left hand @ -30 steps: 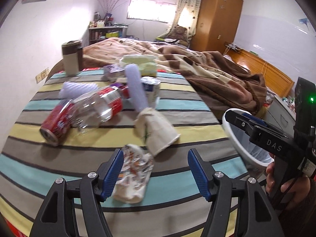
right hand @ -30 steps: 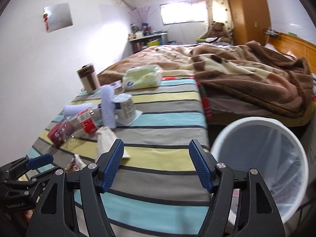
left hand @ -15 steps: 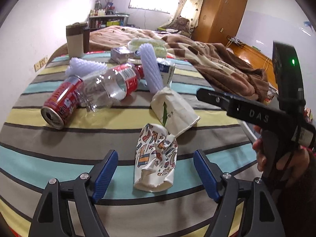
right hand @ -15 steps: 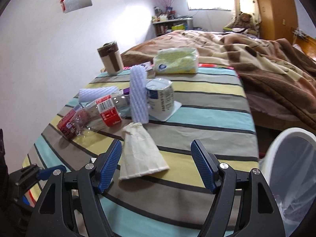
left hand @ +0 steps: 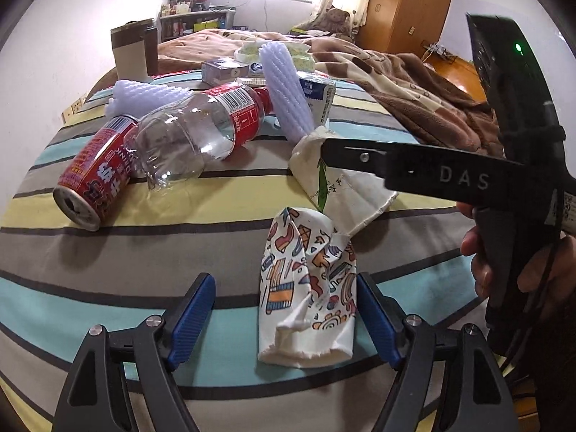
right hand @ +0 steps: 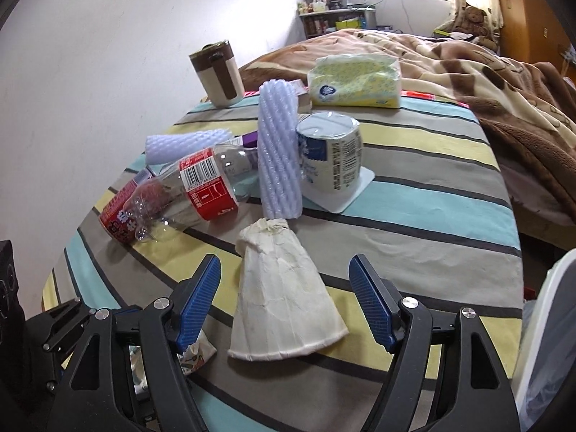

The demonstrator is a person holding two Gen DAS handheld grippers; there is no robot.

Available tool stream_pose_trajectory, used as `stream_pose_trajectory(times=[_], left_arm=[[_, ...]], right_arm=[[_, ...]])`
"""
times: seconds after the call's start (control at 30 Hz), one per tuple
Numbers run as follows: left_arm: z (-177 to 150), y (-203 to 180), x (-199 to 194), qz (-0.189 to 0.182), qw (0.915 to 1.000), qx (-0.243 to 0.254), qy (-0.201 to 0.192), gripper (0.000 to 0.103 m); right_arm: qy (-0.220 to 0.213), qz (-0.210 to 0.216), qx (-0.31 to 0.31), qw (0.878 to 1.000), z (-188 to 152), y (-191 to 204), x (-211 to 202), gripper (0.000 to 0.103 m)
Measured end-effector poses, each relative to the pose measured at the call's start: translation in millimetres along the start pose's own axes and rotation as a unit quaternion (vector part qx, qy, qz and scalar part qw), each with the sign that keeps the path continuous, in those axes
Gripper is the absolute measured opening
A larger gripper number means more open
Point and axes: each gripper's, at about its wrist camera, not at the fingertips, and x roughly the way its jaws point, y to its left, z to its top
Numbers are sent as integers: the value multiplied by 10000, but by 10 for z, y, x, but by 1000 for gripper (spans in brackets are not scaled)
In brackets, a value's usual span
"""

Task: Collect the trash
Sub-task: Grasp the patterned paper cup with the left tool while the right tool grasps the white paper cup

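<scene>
Trash lies on a striped table (left hand: 108, 262). A crushed patterned paper cup (left hand: 306, 298) lies between the fingers of my open left gripper (left hand: 284, 309), close to its right finger. A crushed cream paper cup (right hand: 284, 302) lies between the fingers of my open right gripper (right hand: 284, 298); it also shows in the left wrist view (left hand: 338, 187), partly hidden by the right gripper's black body. Further back lie a clear plastic bottle (left hand: 201, 129), a red can (left hand: 93, 180) and two foam sleeves (right hand: 279, 158).
A white bin with a liner (right hand: 543, 352) stands off the table's right edge. A yoghurt tub (right hand: 331, 154), a tissue pack (right hand: 356, 79), a small box (left hand: 223, 70) and a brown-and-white mug (right hand: 217, 72) stand further back. A bed with a brown blanket (right hand: 486, 82) lies beyond.
Both grippers have moved forward and down over the table. The patterned cup now lies between the left fingers and the cream cup between the right fingers. Both stay open.
</scene>
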Motion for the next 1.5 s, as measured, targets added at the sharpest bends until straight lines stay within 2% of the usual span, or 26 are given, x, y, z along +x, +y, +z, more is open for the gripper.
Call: stream_pose_trajectory(times=[0.1,0.2,0.5,0.57,0.7,0.93,1.5], left_arm=[[3,-25,10,153,9998,103,46,78],[-1,-7,4,304,9995,98,25,73],[44,116,-14,440,9990,-95,-20,49],[52,142,-10,389,9991,-163,-22,49],[62,157,-12,375,9990,-241,-22,48],[62,180,-33,324,9987,-394,-55,48],[140,-7,-254,230,9986,-327,-346,48]], right_arm=[[137,-47,-100,9998,-1,23,62,75],[200,-64,-109,9997,-14,18,94,75],[315,-247,-297,9988,-49,42,125,74],[325,-291,-339,9985,-59,51,118,62],[314,-300,-387,9983,-72,77,101,57],[206,-394,-472,9979,-95,108,42,38],[-297,-272,-75,9992,-160,-25,-351,36]])
